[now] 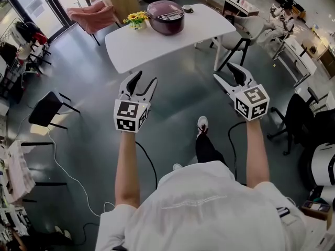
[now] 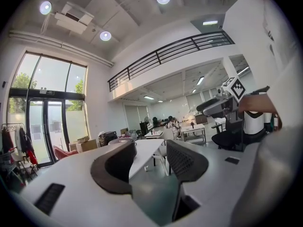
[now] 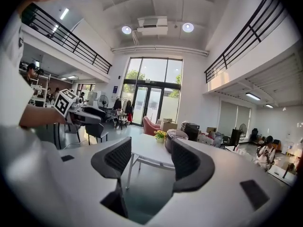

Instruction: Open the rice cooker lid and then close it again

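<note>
White shirt (image 1: 209, 208) nearest the cam, both bare forearms stretched fwd, roughly parallel, elbows nearly straight. L forearm (image 1: 127, 163) ends in the left gripper (image 1: 145, 79), R forearm (image 1: 257, 150) in the right gripper (image 1: 223, 71). Both point ahead, tipped slightly down, marker cubes toward the person. Left gripper jaws are released, wide apart, only air btwn them; right gripper jaws likewise spread, gripping nothing. Both hang over the grey floor (image 1: 94, 93), well short of the white table (image 1: 131, 48). The rice cooker (image 1: 165, 16), dark maroon w/ lid down, sits toward the table's far side, just beside yellow flowers (image 1: 136, 19). A pink chair (image 1: 94, 14) stands beyond the table's left end.
</note>
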Demonstrator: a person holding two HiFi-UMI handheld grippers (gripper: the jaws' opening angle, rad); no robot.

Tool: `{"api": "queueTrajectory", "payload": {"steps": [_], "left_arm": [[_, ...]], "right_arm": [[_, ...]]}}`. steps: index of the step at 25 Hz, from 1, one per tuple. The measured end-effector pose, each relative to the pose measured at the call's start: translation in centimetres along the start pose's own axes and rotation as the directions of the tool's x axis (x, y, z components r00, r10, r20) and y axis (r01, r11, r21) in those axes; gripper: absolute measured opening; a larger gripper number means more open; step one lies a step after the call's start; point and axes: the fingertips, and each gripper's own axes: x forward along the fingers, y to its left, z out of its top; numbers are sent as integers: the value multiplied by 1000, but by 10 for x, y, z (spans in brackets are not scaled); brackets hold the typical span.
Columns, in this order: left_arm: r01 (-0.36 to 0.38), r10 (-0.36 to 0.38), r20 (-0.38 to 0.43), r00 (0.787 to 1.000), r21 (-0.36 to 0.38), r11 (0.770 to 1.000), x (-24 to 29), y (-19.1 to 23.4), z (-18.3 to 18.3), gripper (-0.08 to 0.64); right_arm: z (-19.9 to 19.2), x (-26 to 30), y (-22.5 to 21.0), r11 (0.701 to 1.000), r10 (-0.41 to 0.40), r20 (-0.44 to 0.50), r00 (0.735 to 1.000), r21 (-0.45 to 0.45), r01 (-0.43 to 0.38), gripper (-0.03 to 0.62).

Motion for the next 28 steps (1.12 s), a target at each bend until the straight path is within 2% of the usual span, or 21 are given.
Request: {"api": "queueTrajectory", "payload": {"steps": [4,9,17,28], "left_arm": [[-10,10,-2,1000,-2,1000,19,13,-4,236],[-27,27,-21,999,-6,1000,68,35,-12,238],[-31,29,-62,998,-20,999,181,76,-15,238],[-55,53,-119,991,-16,998,319,112,-7,236]], "right_arm": [[0,21,-11,1000,15,8,1000,-11,-15,279],[-7,63,-50,999,36,23,999,-4,-36,281],[-16,154,-138,997,75,21,997,16,-76,285],[-26,247,-252,991,134,13,991,27,-134,287]]}}
